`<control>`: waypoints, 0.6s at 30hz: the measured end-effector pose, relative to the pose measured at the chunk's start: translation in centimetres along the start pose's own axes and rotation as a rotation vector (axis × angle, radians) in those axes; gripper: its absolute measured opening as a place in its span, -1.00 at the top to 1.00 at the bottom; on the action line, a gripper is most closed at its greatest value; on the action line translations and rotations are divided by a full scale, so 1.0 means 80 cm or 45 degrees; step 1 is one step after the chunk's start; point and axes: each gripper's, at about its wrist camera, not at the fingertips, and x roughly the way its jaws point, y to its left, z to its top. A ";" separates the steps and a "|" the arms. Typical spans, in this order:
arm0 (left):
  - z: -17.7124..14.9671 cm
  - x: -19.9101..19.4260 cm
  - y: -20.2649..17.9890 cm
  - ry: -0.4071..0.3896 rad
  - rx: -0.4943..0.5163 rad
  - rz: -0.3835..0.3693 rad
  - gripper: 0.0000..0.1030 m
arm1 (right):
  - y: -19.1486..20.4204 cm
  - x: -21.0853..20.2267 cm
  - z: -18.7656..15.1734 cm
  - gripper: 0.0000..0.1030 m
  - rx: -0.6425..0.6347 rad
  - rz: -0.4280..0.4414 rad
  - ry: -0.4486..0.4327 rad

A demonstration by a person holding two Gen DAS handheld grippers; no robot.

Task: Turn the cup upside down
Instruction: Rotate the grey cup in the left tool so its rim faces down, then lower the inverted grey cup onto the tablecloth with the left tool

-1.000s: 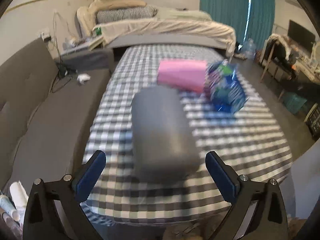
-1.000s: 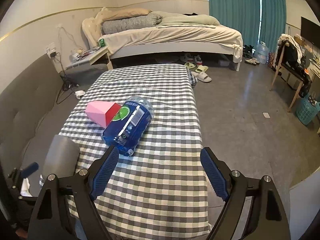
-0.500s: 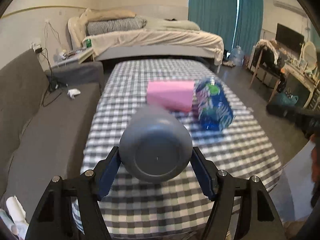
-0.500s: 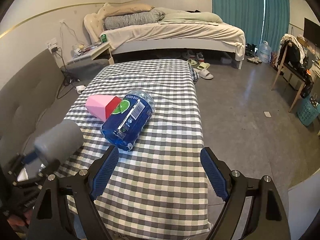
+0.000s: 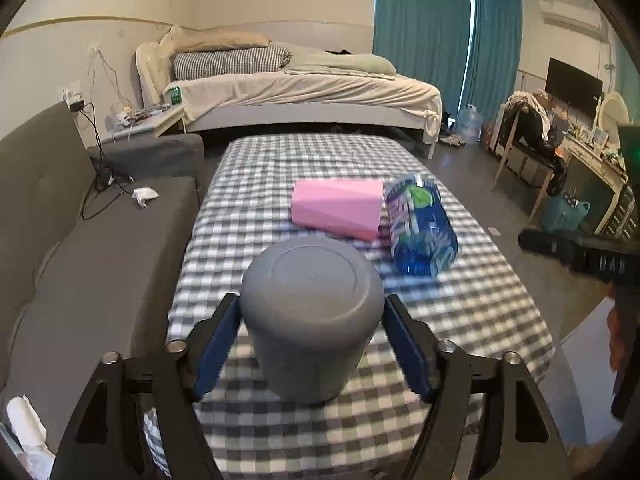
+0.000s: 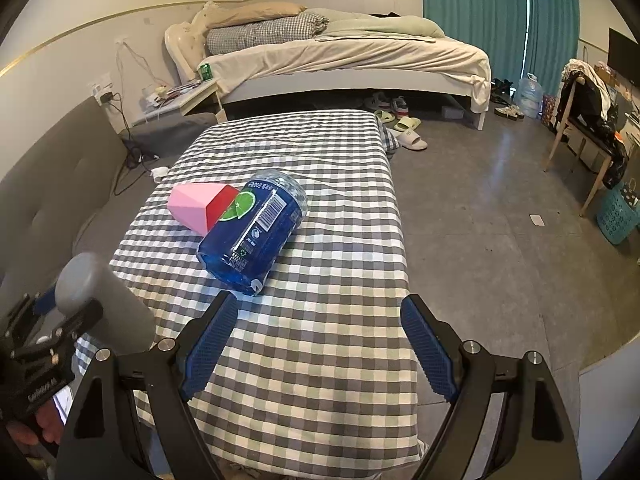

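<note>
A grey cup (image 5: 310, 312) is held between the blue pads of my left gripper (image 5: 312, 340), which is shut on it. The cup's flat base faces up and toward the camera; its mouth is hidden below. It is held over the near edge of the checked table (image 5: 460, 320). In the right wrist view the same cup (image 6: 104, 304) shows at the far left, tilted, in the left gripper. My right gripper (image 6: 316, 344) is open and empty above the table's near right part.
A pink box (image 5: 336, 208) and a blue bottle (image 5: 420, 232) lying on its side sit mid-table; they also show in the right wrist view, the box (image 6: 192, 208) and the bottle (image 6: 256, 228). A grey sofa (image 5: 80, 264) runs along the left. A bed (image 5: 304, 96) stands behind.
My left gripper closed on the cup, lifted it off the table and turned it, so its base now points up. The right gripper stayed open and nearly still.
</note>
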 end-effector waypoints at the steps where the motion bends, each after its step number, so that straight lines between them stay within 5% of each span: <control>1: -0.005 0.003 0.001 0.014 0.005 0.011 -0.79 | 0.000 0.000 0.000 -0.63 0.001 0.002 0.000; 6: -0.030 0.036 0.000 0.040 0.051 0.075 -0.81 | 0.003 0.002 -0.001 -0.63 -0.008 0.006 0.014; 8: -0.034 0.048 0.002 0.050 0.019 0.020 -0.42 | 0.005 0.002 0.000 -0.63 -0.013 0.011 0.017; 18: -0.009 0.085 -0.049 0.023 0.050 -0.080 -0.43 | -0.003 0.002 -0.001 -0.63 0.012 -0.001 0.017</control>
